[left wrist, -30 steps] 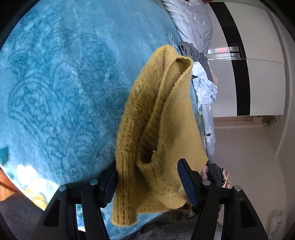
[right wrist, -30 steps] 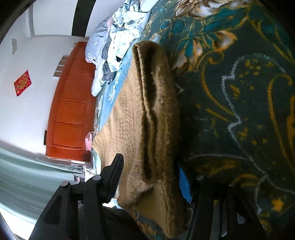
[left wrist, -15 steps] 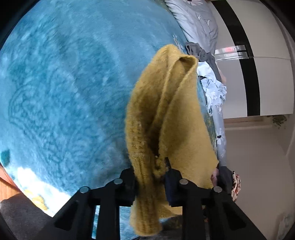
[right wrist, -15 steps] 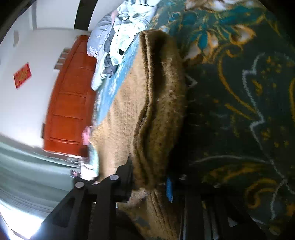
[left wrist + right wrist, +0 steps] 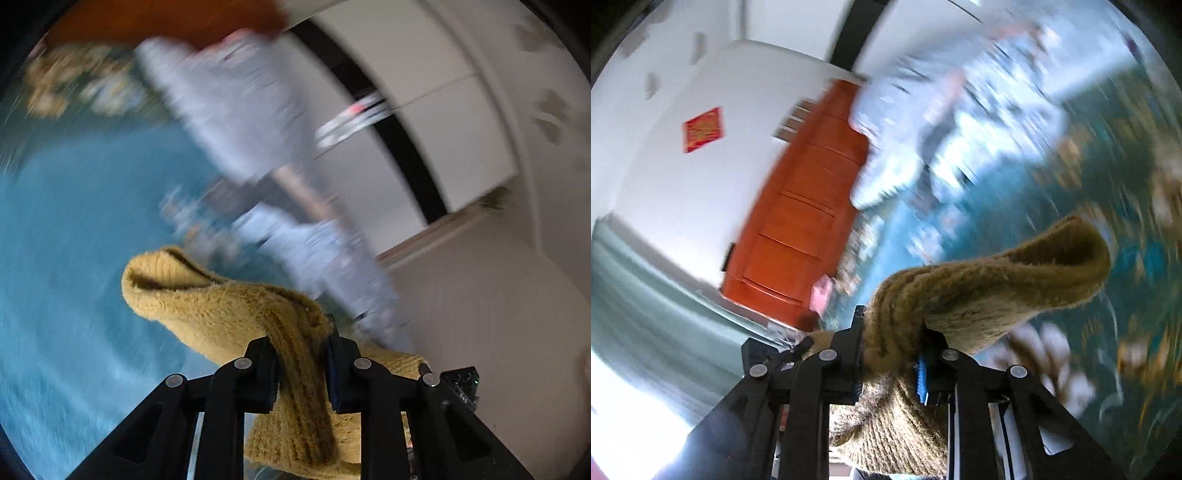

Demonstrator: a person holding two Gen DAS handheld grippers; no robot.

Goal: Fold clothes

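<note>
Both grippers are clamped on the mustard-yellow knitted sweater (image 5: 229, 310): left gripper (image 5: 301, 363) and right gripper (image 5: 892, 356) each pinch an end, the sweater slung between them above the teal patterned blanket (image 5: 66, 229).

No legible writing in either view.

The one sign-like thing is a red square paper (image 5: 703, 129) with gold marks, stuck on the white wall (image 5: 665, 184) in the right wrist view; it hangs tilted, and its characters are too blurred and small to make out. In the left wrist view a small black box (image 5: 460, 384) at the lower right carries tiny pale markings beside a green light, but these cannot be read either. Motion blur smears the rest.
</note>
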